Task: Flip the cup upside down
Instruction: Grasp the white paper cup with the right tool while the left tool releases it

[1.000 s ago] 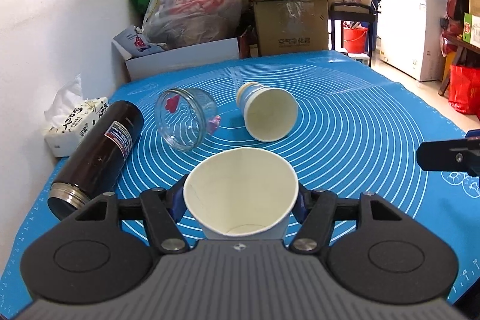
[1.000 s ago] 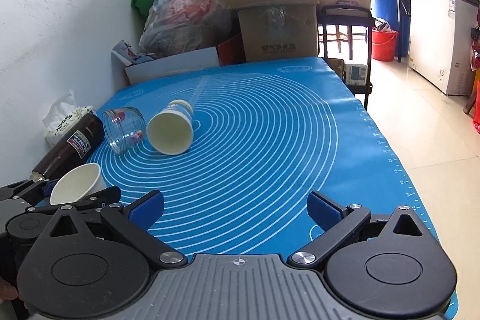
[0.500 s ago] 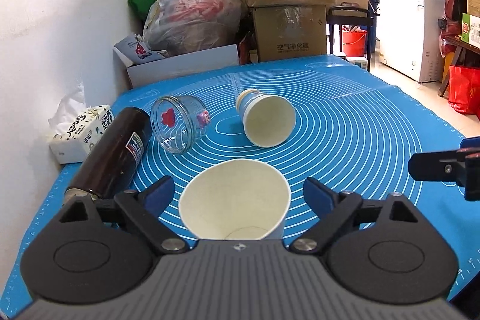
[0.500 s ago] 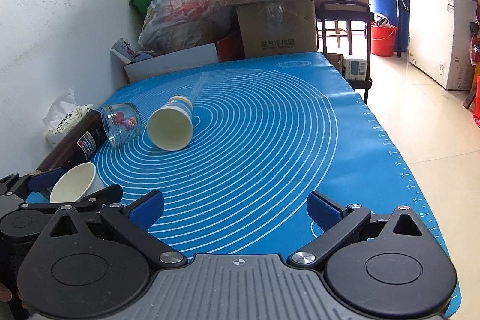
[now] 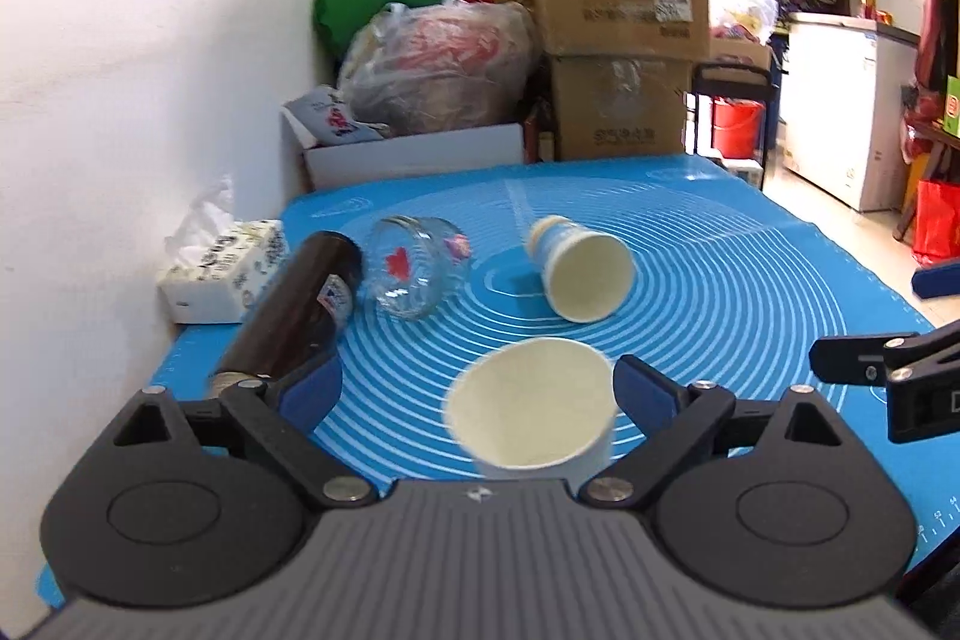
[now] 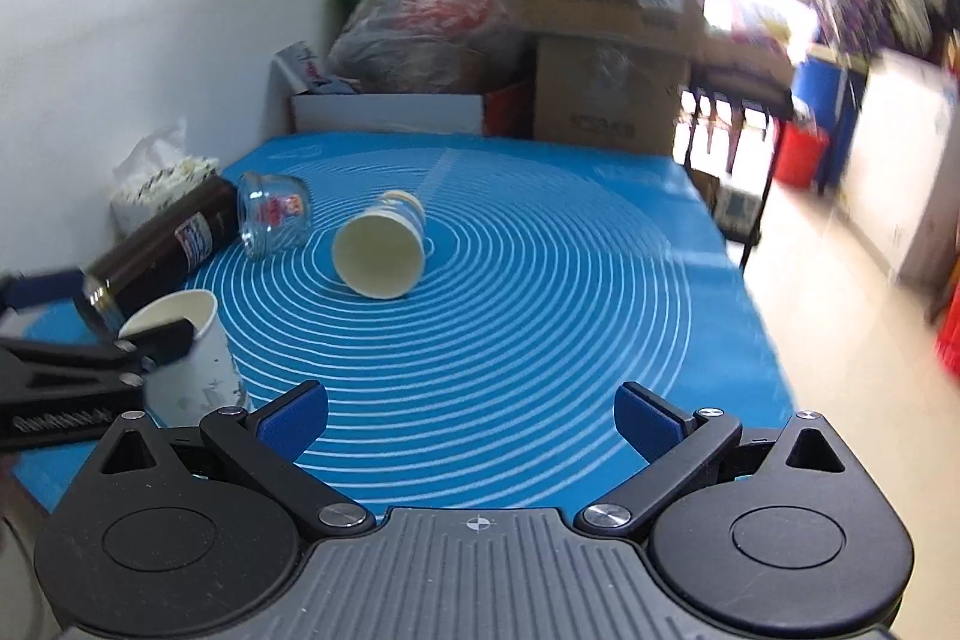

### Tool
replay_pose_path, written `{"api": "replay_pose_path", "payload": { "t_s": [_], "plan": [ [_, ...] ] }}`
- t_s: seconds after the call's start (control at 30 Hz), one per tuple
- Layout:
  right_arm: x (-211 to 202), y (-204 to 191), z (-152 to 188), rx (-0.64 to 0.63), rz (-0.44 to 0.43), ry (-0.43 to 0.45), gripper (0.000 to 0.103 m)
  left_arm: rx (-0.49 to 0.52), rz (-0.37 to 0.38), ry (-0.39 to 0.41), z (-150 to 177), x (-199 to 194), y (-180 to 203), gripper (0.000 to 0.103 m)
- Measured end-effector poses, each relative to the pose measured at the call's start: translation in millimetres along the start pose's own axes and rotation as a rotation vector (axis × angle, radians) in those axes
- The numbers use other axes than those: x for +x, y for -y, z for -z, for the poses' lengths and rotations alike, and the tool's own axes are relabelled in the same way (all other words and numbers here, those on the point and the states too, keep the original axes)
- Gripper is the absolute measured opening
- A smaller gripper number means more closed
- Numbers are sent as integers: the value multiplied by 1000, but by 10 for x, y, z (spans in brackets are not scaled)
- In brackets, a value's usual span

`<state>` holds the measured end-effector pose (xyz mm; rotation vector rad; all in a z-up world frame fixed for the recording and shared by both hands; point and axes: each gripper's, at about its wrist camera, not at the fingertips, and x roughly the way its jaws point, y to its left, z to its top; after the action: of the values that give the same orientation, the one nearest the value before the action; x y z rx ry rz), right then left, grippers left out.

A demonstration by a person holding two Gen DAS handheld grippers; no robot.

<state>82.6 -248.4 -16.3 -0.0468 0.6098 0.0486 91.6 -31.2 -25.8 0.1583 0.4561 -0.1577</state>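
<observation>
A white paper cup (image 5: 531,409) stands upright, mouth up, on the blue mat (image 5: 720,292), between the open fingers of my left gripper (image 5: 477,388), which do not touch it. It also shows at the left of the right wrist view (image 6: 186,349). A second paper cup (image 5: 579,274) lies on its side further back, mouth toward me; it shows in the right wrist view too (image 6: 381,253). My right gripper (image 6: 471,415) is open and empty over the mat's near part.
A glass jar (image 5: 414,265) and a dark thermos (image 5: 294,310) lie on their sides at the left. A tissue pack (image 5: 219,274) sits by the wall. Boxes and bags (image 5: 618,10) stand behind the table. The table's right edge drops to the floor (image 6: 840,340).
My left gripper has opened and let go of the upright cup, then drawn back and up a little. My right gripper has swung its view leftward.
</observation>
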Motion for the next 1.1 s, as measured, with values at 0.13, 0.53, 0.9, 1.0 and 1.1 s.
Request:
{"api": "replay_pose_path", "payload": {
  "t_s": [0.13, 0.53, 0.9, 1.0, 1.1],
  "plan": [
    [-72, -243, -139, -185, 50, 24, 103, -59, -37, 20, -19, -160, -229, 97],
    [-249, -1532, -42, -1129, 320, 111, 103, -206, -206, 5, 183, -373, -963, 97],
    [261, -2063, 784, -2199, 609, 81, 103, -248, -206, 2, 412, -389, -1230, 97],
    [395, -2018, 999, -2414, 606, 43, 103, -253, -193, 4, 438, -366, -1272, 97],
    [495, -1979, 1151, -2601, 588, 13, 103, -250, -183, 2, 475, -343, -1297, 97]
  ]
}}
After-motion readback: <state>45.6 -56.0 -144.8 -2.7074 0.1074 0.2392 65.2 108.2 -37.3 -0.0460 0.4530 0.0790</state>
